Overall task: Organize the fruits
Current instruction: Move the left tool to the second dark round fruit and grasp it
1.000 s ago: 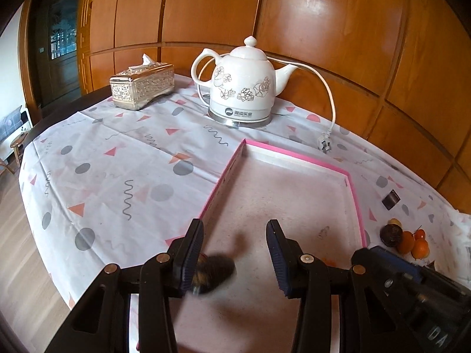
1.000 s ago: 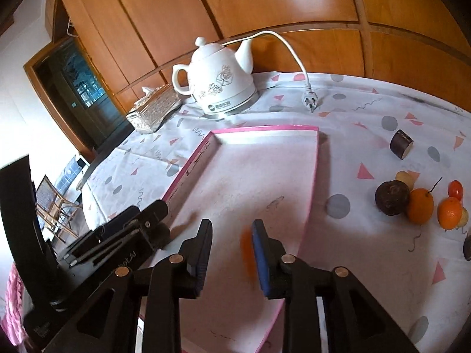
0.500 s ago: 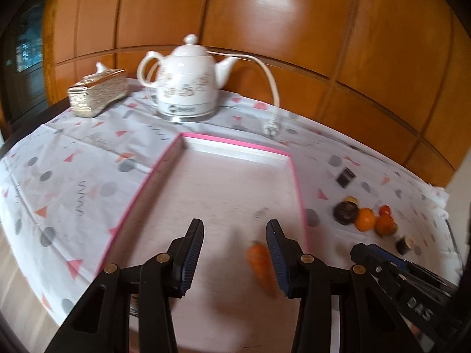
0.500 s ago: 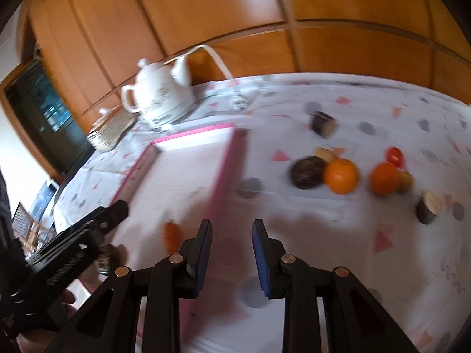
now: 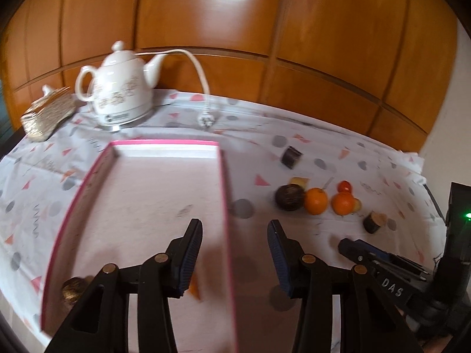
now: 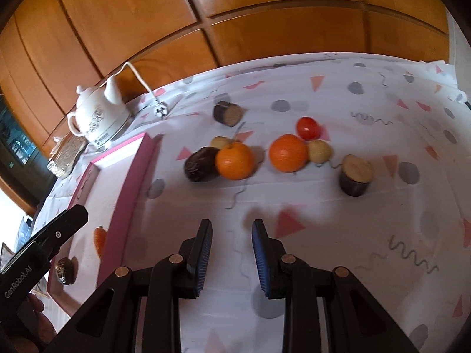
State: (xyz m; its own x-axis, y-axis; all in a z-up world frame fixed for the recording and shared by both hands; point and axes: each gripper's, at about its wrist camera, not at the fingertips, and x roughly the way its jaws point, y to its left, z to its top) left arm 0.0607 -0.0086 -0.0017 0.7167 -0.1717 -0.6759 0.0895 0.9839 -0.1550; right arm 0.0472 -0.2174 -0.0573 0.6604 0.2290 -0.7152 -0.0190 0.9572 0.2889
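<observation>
A pink-rimmed tray lies on the patterned cloth and also shows in the right wrist view. In it lie a small carrot and a dark round fruit. To its right on the cloth sit a dark fruit, two oranges, a red tomato, pale small fruits and two dark cut pieces. My left gripper is open and empty over the tray's right rim. My right gripper is open and empty above bare cloth, short of the fruit cluster.
A white electric kettle with a loose cord and plug stands at the back. A gold tissue box sits at the back left. Wood panelling rises behind the table.
Both grippers have swung right, away from the tray's inside toward the fruit cluster. The carrot and the dark fruit now lie loose in the tray.
</observation>
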